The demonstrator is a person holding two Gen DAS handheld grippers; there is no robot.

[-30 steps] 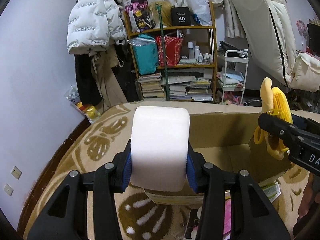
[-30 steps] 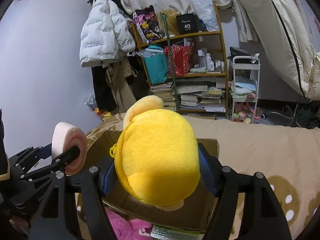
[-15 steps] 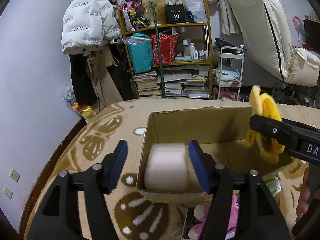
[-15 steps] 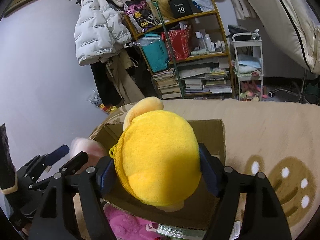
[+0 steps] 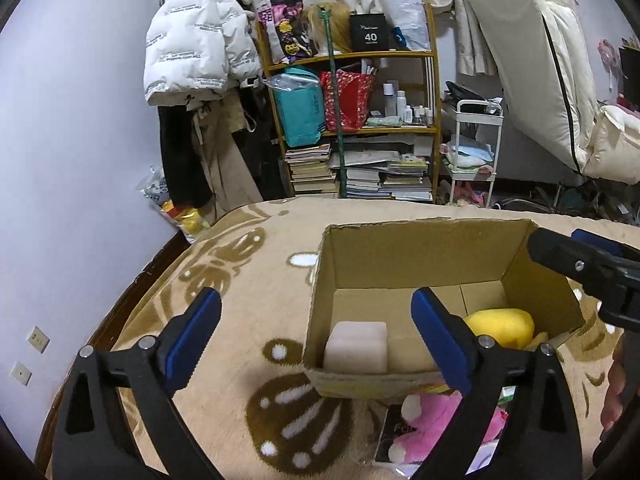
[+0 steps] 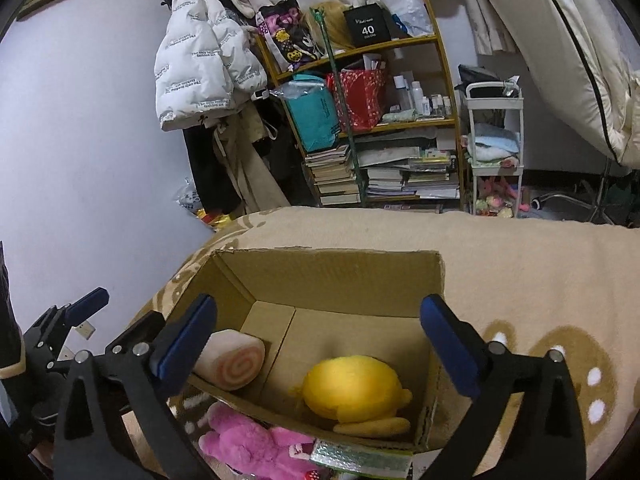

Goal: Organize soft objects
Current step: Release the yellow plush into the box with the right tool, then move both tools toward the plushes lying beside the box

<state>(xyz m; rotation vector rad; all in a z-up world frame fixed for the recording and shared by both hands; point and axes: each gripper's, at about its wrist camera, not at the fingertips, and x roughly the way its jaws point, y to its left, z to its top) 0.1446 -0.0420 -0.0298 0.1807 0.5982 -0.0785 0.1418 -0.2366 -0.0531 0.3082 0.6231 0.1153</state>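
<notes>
While both jaws were opening with nothing between them, left gripper (image 5: 316, 332) and right gripper (image 6: 318, 338) hung over the cardboard box (image 6: 332, 276) holding swiss-roll cushion (image 6: 232, 360) and yellow plush (image 6: 354, 388), both light, squashy, best pinched mid-body

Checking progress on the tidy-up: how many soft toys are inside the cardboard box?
2. The pink swirl-roll plush lies at the brown cardboard box's left end; the round yellow plush lies toward its right. The near wall may hide others.
</notes>
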